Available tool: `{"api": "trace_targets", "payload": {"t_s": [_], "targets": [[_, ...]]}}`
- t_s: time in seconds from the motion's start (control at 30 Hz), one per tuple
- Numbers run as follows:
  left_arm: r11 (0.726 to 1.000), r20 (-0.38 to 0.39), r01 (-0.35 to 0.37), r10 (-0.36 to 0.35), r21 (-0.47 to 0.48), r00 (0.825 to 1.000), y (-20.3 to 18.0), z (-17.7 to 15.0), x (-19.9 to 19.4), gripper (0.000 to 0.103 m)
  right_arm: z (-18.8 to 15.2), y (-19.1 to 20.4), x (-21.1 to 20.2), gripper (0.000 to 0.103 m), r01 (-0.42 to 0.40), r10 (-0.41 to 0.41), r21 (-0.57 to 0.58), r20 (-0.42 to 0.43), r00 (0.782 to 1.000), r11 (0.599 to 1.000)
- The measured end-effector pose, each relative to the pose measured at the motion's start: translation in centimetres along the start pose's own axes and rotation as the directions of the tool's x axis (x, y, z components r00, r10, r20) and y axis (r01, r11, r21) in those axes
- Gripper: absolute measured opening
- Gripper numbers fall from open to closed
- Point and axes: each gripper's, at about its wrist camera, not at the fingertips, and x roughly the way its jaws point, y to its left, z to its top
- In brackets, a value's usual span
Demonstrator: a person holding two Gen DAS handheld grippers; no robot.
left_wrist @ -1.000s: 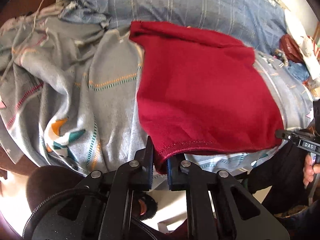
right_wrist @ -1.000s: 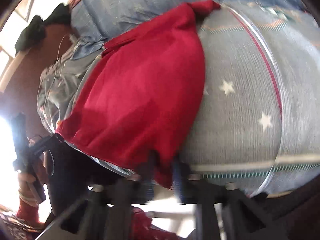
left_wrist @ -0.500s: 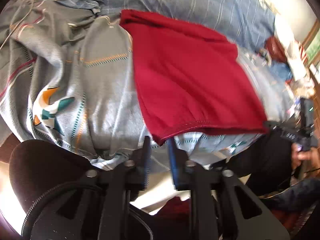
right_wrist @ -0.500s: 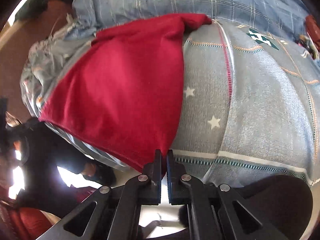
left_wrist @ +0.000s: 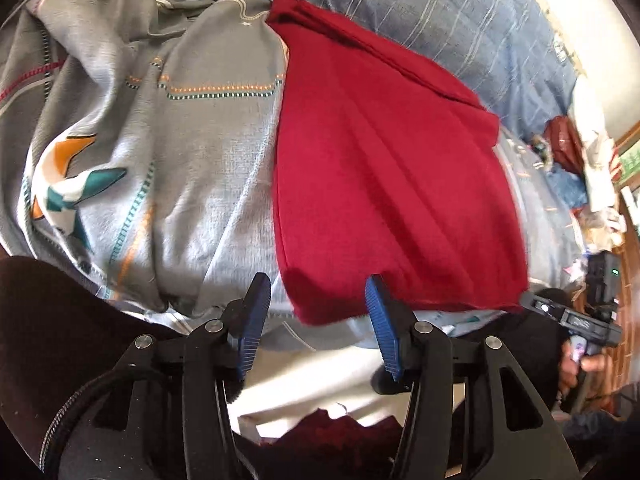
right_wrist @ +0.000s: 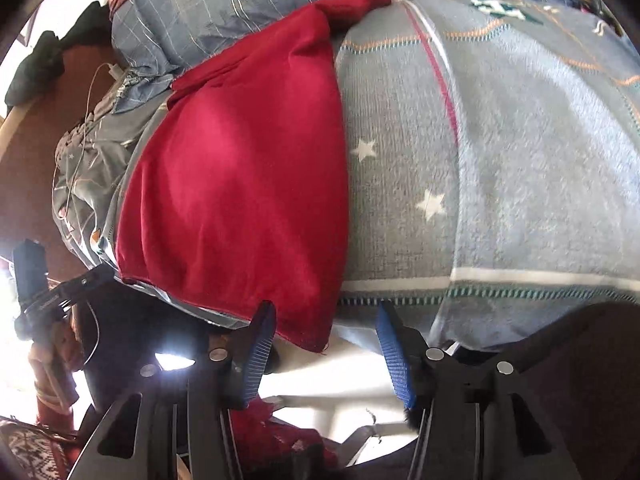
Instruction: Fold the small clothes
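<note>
Red cloth (left_wrist: 384, 168) is lying spread on the bedspread (left_wrist: 192, 184), hem hanging at the near edge. Left gripper (left_wrist: 316, 320) and right gripper (right_wrist: 324, 344) have just been opening, now spread, pinching nothing. Cloth is looking light, limp, likely clinging; hem corners are offering the best hold. Pillow (right_wrist: 224, 4) is crowding the far edge.

Both wrist views look down, sharing red cloth (left_wrist: 384, 168).
</note>
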Motion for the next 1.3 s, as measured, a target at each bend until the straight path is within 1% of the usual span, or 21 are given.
{"api": "trace_targets", "payload": {"t_s": [0.07,0.17,0.23,0.27,0.3,0.37,0.4,0.43,0.47,0.5,0.6,0.67,0.73,0.77,0.83,0.93,1.03,1.1,1.17,1.23,1.3], "targets": [[1.0,-0.002,0.007,-0.007,-0.008,1.0,-0.2,0.3,0.6,0.049,-0.1,-0.1,0.2,0.05,-0.017,0.017,0.004,0.0,1.0,1.0],[1.0,-0.015,-0.011,0.01,-0.018,1.0,-0.1,0.6,1.6,0.049,0.2,0.4,0.5,0.049,-0.042,0.042,0.001,0.013,0.999,0.999],[0.998,-0.023,-0.003,0.002,-0.064,1.0,0.6,0.9,2.3,0.049,0.3,0.6,0.8,0.049,-0.051,0.051,-0.004,0.025,0.998,0.999],[0.995,-0.015,0.007,-0.009,-0.099,1.0,0.9,1.1,2.2,0.049,0.3,0.7,1.1,0.049,-0.045,0.046,-0.003,0.029,0.999,0.999],[0.994,-0.012,0.008,-0.01,-0.108,1.0,1.0,1.3,2.2,0.049,0.4,0.8,1.4,0.049,-0.036,0.036,0.001,0.034,0.999,0.999],[0.995,-0.019,-0.002,0.0,-0.101,1.0,0.7,1.5,2.2,0.049,0.4,1.1,1.4,0.039,-0.024,0.024,-0.009,0.054,0.998,1.0],[0.997,-0.031,-0.019,0.017,-0.078,0.999,0.4,1.7,2.3,0.047,0.5,1.4,1.3,0.025,-0.01,0.012,-0.032,0.058,0.998,0.999],[0.999,-0.036,-0.035,0.034,-0.041,0.999,-0.1,1.8,2.2,0.027,0.6,1.8,1.1,0.014,0.015,-0.011,-0.065,0.057,0.998,0.998],[0.999,-0.035,-0.045,0.045,-0.013,0.998,-0.4,1.9,2.1,0.008,0.6,2.1,0.9,0.011,0.032,-0.026,-0.089,0.062,0.998,0.996],[0.999,-0.029,-0.052,0.052,0.009,0.998,-0.6,2.1,1.8,0.008,0.7,2.1,0.7,0.008,0.042,-0.035,-0.105,0.071,0.997,0.994],[0.998,0.01,-0.038,0.037,0.045,0.999,-0.8,2.5,-0.1,0.007,0.6,3.6,-1.1,0.008,0.115,-0.088,-0.202,0.138,0.986,0.973],[0.996,0.034,-0.06,0.058,0.059,0.998,-0.5,2.4,-1.1,0.007,0.7,3.9,-1.8,0.008,0.11,-0.078,-0.216,0.154,0.985,0.97],[0.995,0.029,-0.084,0.082,0.047,0.996,0.5,1.9,-1.3,0.007,0.6,3.3,-1.7,0.008,0.102,-0.072,-0.212,0.144,0.987,0.972],[0.994,0.023,-0.104,0.103,0.042,0.994,0.8,1.8,-1.1,0.004,0.6,2.9,-1.3,0.008,0.096,-0.07,-0.201,0.131,0.989,0.975],[0.989,0.005,-0.142,0.142,0.029,0.99,1.8,1.3,-0.5,0.004,0.6,2.2,-0.2,0.008,0.082,-0.065,-0.18,0.099,0.993,0.98],[0.994,-0.012,-0.104,0.104,-0.017,0.994,2.3,1.2,-0.1,0.004,0.8,1.8,0.9,0.008,0.071,-0.061,-0.159,0.063,0.996,0.985],[0.996,0.001,-0.089,0.089,-0.028,0.996,2.2,1.4,-0.3,0.004,1.2,0.9,1.5,0.01,0.006,-0.003,-0.079,0.044,0.999,0.997],[0.997,0.011,-0.06,0.06,-0.042,0.998,2.0,1.5,-0.5,0.006,1.3,0.4,1.5,0.011,-0.018,0.02,-0.052,0.04,0.999,0.998],[0.998,0.016,-0.052,0.053,-0.042,0.998,1.6,1.7,-0.6,0.028,1.2,0.5,1.5,0.014,-0.024,0.027,-0.06,0.041,0.999,0.998],[0.998,0.021,-0.053,0.053,-0.031,0.998,1.3,1.7,-0.5,0.04,1.0,0.4,1.3,0.028,-0.035,0.038,-0.061,0.039,0.999,0.997],[0.997,0.013,-0.069,0.069,-0.02,0.998,0.9,2.0,0.0,0.042,0.8,0.4,1.4,0.03,-0.053,0.055,-0.055,0.035,0.998,0.997]]}}
